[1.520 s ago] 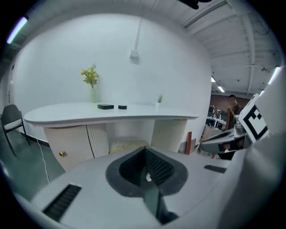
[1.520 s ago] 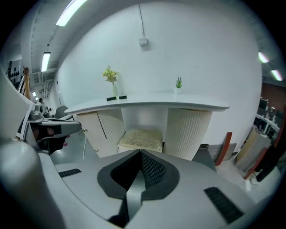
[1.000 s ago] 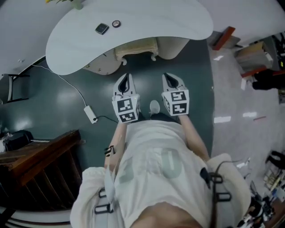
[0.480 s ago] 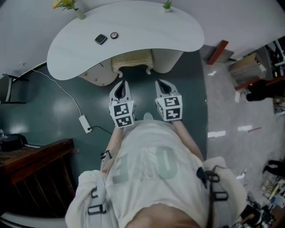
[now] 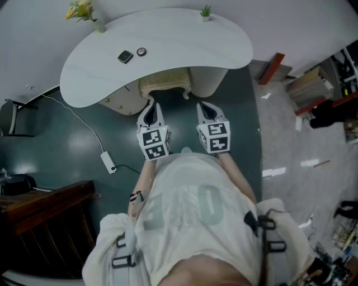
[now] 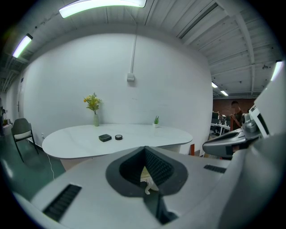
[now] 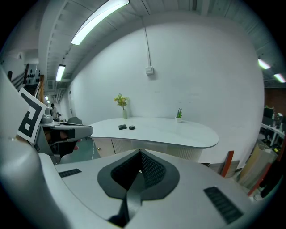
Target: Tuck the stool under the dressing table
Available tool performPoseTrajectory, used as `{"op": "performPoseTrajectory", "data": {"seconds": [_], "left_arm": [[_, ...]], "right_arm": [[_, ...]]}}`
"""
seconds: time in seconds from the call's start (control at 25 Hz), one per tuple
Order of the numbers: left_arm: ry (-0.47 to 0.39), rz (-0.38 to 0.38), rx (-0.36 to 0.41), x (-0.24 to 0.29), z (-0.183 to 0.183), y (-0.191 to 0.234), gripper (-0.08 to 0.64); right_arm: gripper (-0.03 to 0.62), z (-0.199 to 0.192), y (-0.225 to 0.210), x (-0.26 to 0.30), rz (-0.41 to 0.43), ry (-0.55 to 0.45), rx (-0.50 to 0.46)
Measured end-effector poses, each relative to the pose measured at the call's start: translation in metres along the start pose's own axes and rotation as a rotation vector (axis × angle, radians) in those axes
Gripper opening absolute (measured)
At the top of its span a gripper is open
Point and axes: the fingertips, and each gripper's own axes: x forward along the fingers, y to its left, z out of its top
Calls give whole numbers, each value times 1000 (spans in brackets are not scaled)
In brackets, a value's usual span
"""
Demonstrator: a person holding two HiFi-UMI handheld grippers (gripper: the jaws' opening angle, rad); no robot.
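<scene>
Cream upholstered stool w/ carved legs (image 5: 165,85) sits mostly under the white kidney-shaped dressing table (image 5: 184,33). Only its near edge & two front legs show past the tabletop's inner curve, btwn the table's two pale base cabinets (image 5: 124,101).

Left gripper (image 5: 150,110) and right gripper (image 5: 207,109) are side by side in front of the person in a white T-shirt (image 5: 190,206), both pointing fwd at the table, marker cubes on top. Left gripper jaws are closed together, nothing pinched; in the left gripper view a bit of the cream stool shows through the gap beyond the pads. Its tip is just beside the stool's near-left leg; can't tell if touching. Right gripper jaws are also pressed together & empty, the tip just short of the right-hand cabinet and apart from the stool.

On the tabletop: a black square case (image 5: 125,56) w/ a small round dark tin (image 5: 141,52) just beside it, a slim vase of yellow flowers (image 5: 84,11) at the far-left edge, and a tiny potted green plant (image 5: 206,12) at the far-right edge.

A white cable w/ power adapter (image 5: 107,161) trails over the dark green floor (image 5: 67,134) left of the table. Dark wooden furniture (image 5: 45,218) is nearer on the left. A red-brown plank (image 5: 272,67) leans beyond the table's right end.
</scene>
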Motion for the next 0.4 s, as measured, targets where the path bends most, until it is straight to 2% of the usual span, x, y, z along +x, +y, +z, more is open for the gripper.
{"op": "performPoseTrajectory", "data": {"seconds": [0.4], "left_arm": [[26, -6, -27, -4, -11, -3, 5]], "right_arm": [[3, -11, -2, -5, 4, 11, 8]]}}
